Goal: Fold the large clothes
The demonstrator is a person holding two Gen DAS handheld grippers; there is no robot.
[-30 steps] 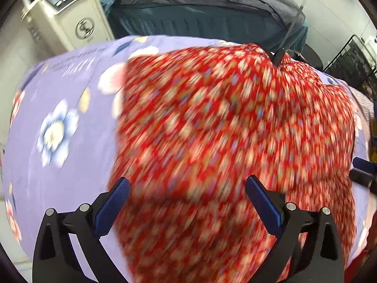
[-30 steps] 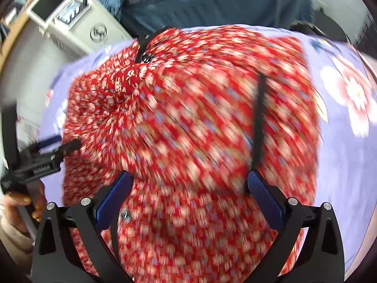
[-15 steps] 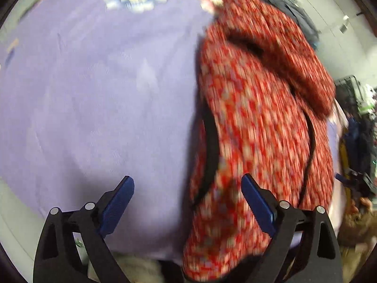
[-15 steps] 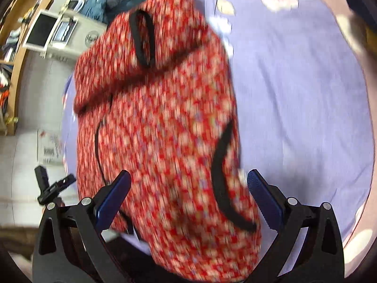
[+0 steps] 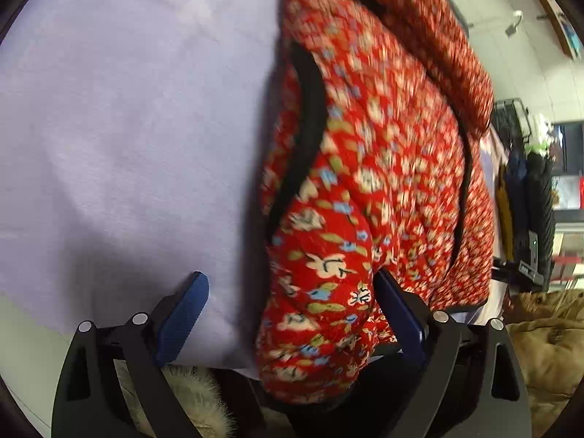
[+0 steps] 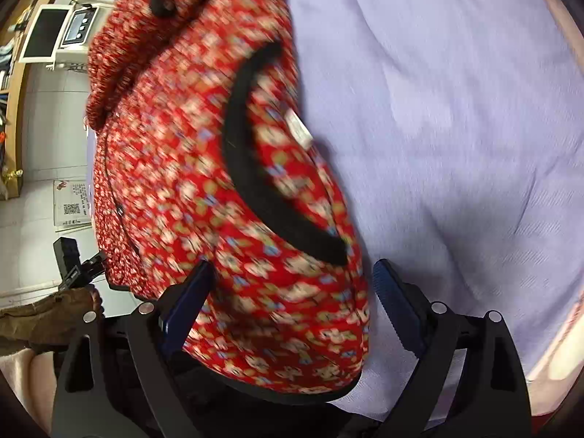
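Red floral garment [image 5: 365, 182], padded, black trim, lies partly folded and bunched on a lilac sheet [image 5: 127, 127] that covers the surface; top part rolled over into a thick fold at the far end. Near end of the garment hangs toward the surface edge, close to both cameras. Black-edged curved opening [image 6: 255, 168] on the garment shows in the right wrist view, small white label just beside it.

Left gripper [image 5: 292, 299]: jaws wide, have just been opening a little; the garment's near corner sits between them, against the right-hand pad, left-hand pad clear over bare sheet. No squeeze visible.

Right gripper [image 6: 292, 281]: jaws wide though they have just been closing somewhat; garment's near edge bulges between them, left-hand pad at the fabric, right-hand pad clear of it over the sheet. Not clamped.

Pale fur trim [image 5: 189, 394] below the left gripper at the surface edge. Brown quilted coat [image 5: 547, 346] off to the right. In the right wrist view the left gripper [image 6: 78, 262] shows small beyond the garment, held by a hand in a brown sleeve [image 6: 43, 310]. White machine with a screen [image 6: 62, 33] in the background.
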